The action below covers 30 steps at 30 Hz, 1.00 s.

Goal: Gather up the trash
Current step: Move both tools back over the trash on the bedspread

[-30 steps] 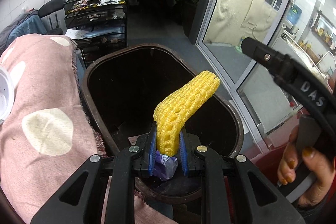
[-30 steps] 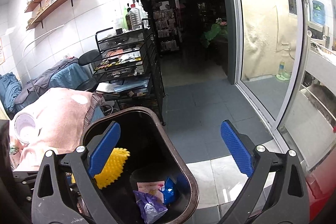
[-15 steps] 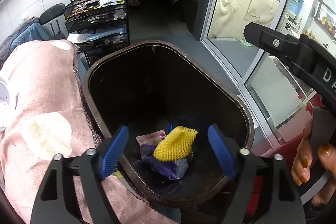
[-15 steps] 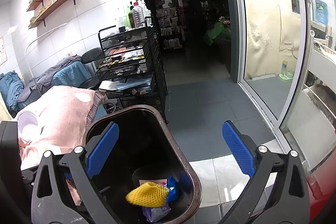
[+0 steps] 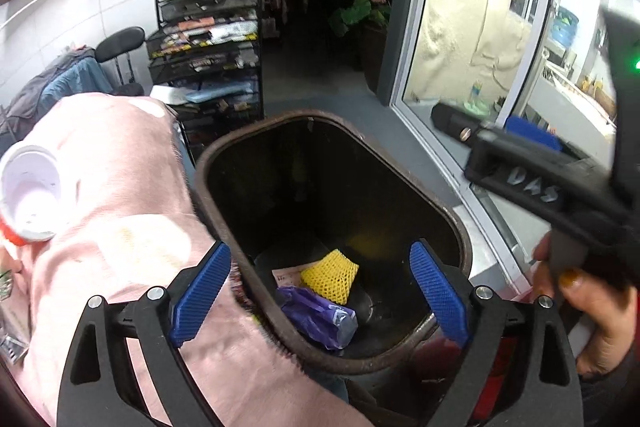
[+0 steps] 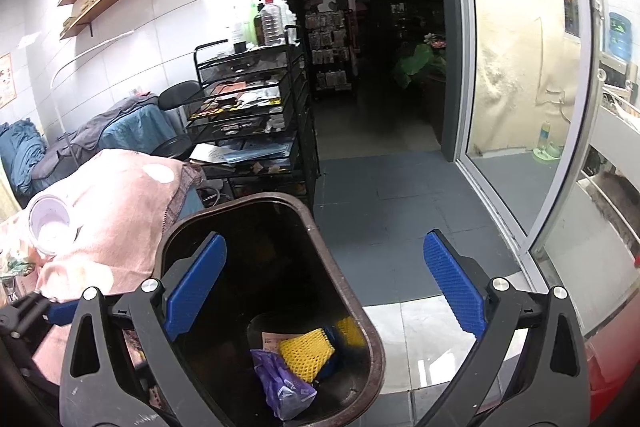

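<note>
A dark brown trash bin (image 5: 460, 227) (image 6: 372, 339) stands on the floor beside a pink-covered table. At its bottom lie a yellow foam net (image 5: 330, 277) (image 6: 306, 351), a purple wrapper (image 5: 320, 321) (image 6: 284, 383) and a pink paper slip (image 5: 286, 275). My left gripper (image 5: 320, 301) hangs over the bin's near rim, its jaws opening wide with nothing between the blue pads. My right gripper (image 6: 326, 291) is open and empty above the bin; in the left wrist view it shows at the right (image 5: 520, 163), held by a hand (image 5: 588, 311).
A white cup (image 5: 30, 193) (image 6: 50, 227) lies on the pink spotted cloth (image 5: 120, 187) left of the bin. A black wire rack (image 6: 248, 123) with bottles stands behind. A glass sliding door (image 6: 520, 67) runs along the right, with dark floor tiles (image 6: 380, 203) between.
My left gripper opened and let go of the yellow foam net, which dropped to the bin's bottom. The left gripper then pulled back and up. The right gripper stayed put.
</note>
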Tool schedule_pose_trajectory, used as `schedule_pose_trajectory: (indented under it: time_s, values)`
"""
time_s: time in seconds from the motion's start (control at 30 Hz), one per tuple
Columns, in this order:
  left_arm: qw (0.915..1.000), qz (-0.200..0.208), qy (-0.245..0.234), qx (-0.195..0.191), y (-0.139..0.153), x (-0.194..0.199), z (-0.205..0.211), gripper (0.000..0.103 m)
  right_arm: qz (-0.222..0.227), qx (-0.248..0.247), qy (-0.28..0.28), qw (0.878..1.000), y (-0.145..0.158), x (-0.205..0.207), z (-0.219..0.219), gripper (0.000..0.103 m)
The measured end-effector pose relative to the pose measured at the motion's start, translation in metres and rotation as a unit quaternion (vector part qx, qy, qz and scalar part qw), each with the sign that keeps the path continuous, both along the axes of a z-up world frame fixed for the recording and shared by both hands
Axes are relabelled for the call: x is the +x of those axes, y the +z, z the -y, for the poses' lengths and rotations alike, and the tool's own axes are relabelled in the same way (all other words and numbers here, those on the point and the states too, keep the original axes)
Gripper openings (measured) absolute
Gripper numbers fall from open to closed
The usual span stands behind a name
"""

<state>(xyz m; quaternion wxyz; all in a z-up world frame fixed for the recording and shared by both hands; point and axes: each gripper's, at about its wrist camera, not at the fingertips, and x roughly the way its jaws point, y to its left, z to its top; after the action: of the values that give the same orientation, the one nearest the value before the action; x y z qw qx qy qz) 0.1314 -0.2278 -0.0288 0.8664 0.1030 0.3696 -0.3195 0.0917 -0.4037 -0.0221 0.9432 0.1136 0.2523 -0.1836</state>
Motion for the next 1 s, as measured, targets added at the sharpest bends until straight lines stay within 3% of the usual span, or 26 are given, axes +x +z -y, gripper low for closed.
schedule_pose_trajectory:
  time_s: [0.2, 0.5, 1.0]
  values:
    - [0.9987, 0.044, 0.017, -0.019, 0.022, -0.017, -0.028, 0.094, 0.002, 0.002, 0.021, 1.0, -0.001, 0.002, -0.01, 0.098]
    - [0.9939, 0.079, 0.066, -0.041, 0.038, -0.033, -0.087, 0.096, 0.0, -0.002, 0.085, 0.996, -0.005, 0.009, -0.04, 0.098]
    - [0.9798, 0.096, 0.172, -0.033, 0.04, -0.046, -0.191, 0.097, -0.016, -0.021, 0.189, 0.982, -0.005, 0.025, -0.12, 0.098]
